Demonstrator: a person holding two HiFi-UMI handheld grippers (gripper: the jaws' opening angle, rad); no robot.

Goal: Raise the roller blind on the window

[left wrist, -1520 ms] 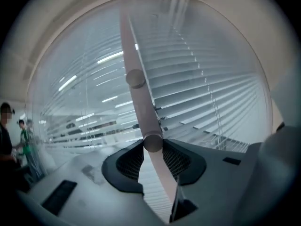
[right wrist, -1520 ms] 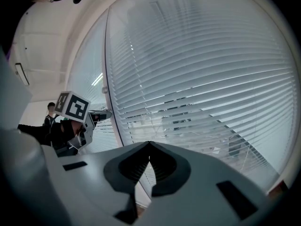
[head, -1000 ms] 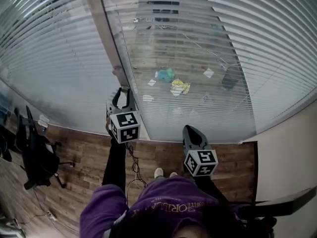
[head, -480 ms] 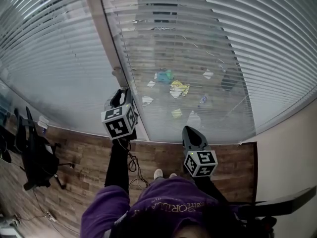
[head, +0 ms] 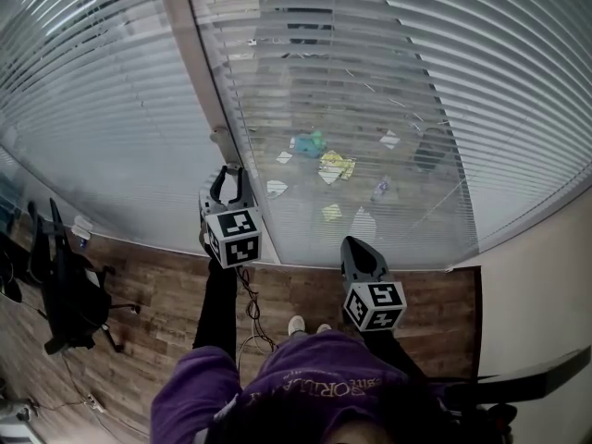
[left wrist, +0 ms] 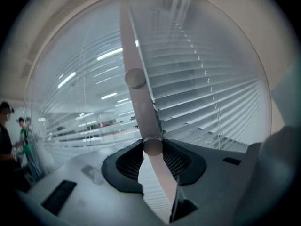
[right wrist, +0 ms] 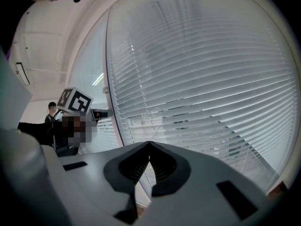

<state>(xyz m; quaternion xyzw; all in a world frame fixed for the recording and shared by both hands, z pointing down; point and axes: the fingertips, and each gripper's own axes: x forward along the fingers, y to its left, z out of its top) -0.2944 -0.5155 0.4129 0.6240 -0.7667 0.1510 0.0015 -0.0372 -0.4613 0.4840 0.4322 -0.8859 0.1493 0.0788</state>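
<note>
A slatted blind hangs lowered over the window, reaching down to near the floor. A beige mullion divides it from a second blind on the left. My left gripper is raised at that mullion. In the left gripper view it is shut on the round beige end of the blind's wand. The slats spread out to the right of it. My right gripper is lower, in front of the blind's bottom edge. It is shut with nothing between its tips and faces the slats.
A black office chair stands on the wood floor at the left. Cables lie by the person's feet. A plain wall closes the right side. People stand beyond the glass on the left.
My left gripper twisted and dipped half a second ago, then came back to its earlier pose. More shows through the slats than a second ago. The right gripper has not moved.
</note>
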